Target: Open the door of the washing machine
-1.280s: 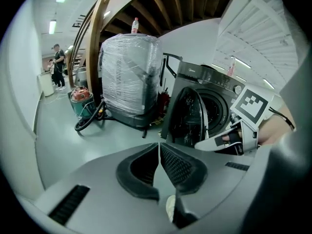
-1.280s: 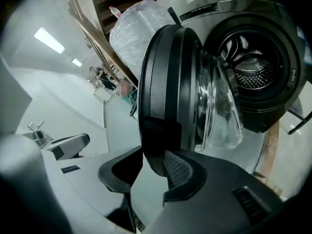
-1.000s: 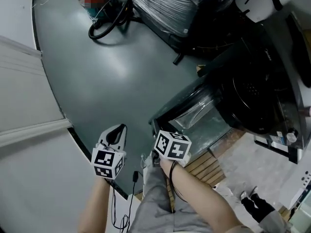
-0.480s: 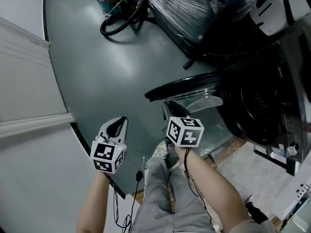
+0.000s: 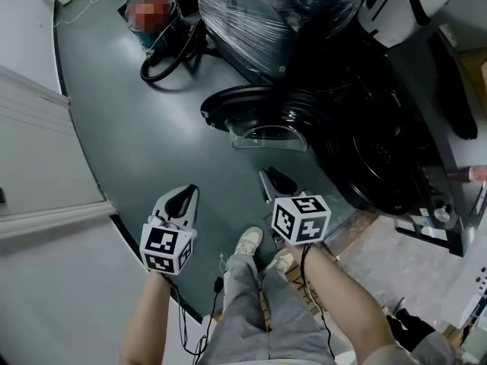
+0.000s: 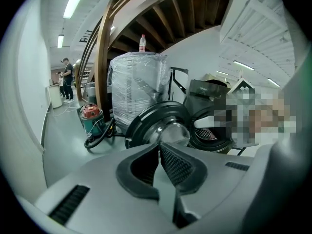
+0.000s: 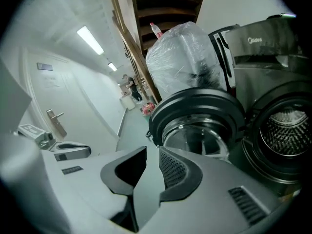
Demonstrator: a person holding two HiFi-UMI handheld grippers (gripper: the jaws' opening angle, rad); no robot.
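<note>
Door [image 5: 228, 105] stands wide off the washing machine [image 5: 380, 158], judged stiff, heavyish, best gripped at its rim; short of it, right claw [image 5: 274, 181], jaws just narrowed, holds nothing; left claw [image 5: 185, 200] is closed, empty.

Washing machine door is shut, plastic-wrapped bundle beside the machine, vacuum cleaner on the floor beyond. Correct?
Not quite: the washing machine door is swung wide open, exposing the drum, as the right gripper view shows. The plastic-wrapped bundle beside the machine and the vacuum cleaner on the floor beyond are as stated.
</note>
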